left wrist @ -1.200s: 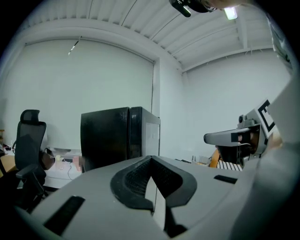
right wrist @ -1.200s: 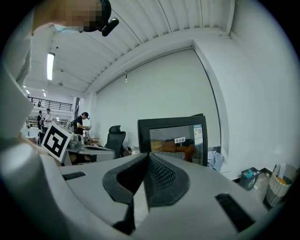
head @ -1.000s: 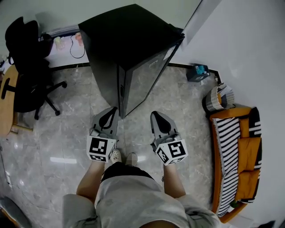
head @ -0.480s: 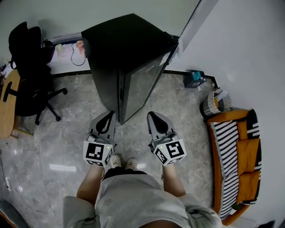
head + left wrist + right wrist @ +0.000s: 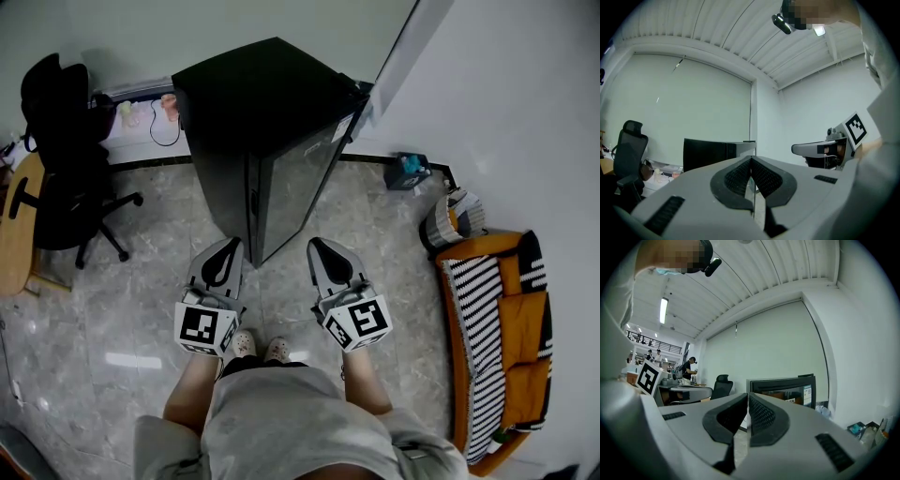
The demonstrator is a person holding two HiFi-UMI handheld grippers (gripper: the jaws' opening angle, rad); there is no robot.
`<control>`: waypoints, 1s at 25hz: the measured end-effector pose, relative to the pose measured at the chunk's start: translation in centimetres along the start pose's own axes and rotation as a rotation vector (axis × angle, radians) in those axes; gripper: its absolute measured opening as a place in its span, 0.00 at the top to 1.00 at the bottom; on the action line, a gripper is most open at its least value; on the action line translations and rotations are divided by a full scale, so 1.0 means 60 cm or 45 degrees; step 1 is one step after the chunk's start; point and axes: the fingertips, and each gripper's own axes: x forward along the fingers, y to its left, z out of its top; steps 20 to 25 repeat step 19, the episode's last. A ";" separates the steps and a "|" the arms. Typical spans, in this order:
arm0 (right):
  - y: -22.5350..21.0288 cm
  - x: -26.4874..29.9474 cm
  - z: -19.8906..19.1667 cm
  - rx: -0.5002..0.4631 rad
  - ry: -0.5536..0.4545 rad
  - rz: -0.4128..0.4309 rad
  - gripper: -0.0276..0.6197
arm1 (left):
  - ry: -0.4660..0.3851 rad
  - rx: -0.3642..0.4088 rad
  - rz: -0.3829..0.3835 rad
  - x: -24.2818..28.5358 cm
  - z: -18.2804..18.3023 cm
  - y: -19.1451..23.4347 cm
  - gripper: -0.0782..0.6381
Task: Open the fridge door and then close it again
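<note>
A black fridge (image 5: pixel 272 131) stands on the floor ahead of me with its glossy door (image 5: pixel 300 183) closed. In the left gripper view the fridge (image 5: pixel 712 152) shows beyond the jaws; in the right gripper view the fridge (image 5: pixel 785 390) shows its door front. My left gripper (image 5: pixel 228 246) hovers short of the fridge's near corner, jaws shut and empty. My right gripper (image 5: pixel 321 247) hangs beside it to the right, in front of the door, jaws together with nothing between them. Both point level toward the fridge and touch nothing.
A black office chair (image 5: pixel 61 141) and a wooden table edge (image 5: pixel 14 220) stand at the left. An orange sofa with striped cushions (image 5: pixel 497 328) and a basket (image 5: pixel 450 214) are at the right. A small teal box (image 5: pixel 410 169) sits by the wall.
Both grippers have risen a little and sit slightly nearer the fridge. The jaws stay shut.
</note>
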 end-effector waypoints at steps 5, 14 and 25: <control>0.000 -0.007 0.005 -0.003 -0.007 -0.002 0.92 | -0.011 0.005 0.005 -0.006 0.005 -0.001 0.87; 0.002 -0.016 0.010 -0.012 -0.012 0.002 0.92 | -0.031 0.011 -0.003 -0.014 0.011 -0.009 0.87; 0.003 -0.022 0.014 -0.015 -0.020 0.004 0.92 | -0.031 -0.013 -0.012 -0.017 0.012 -0.013 0.87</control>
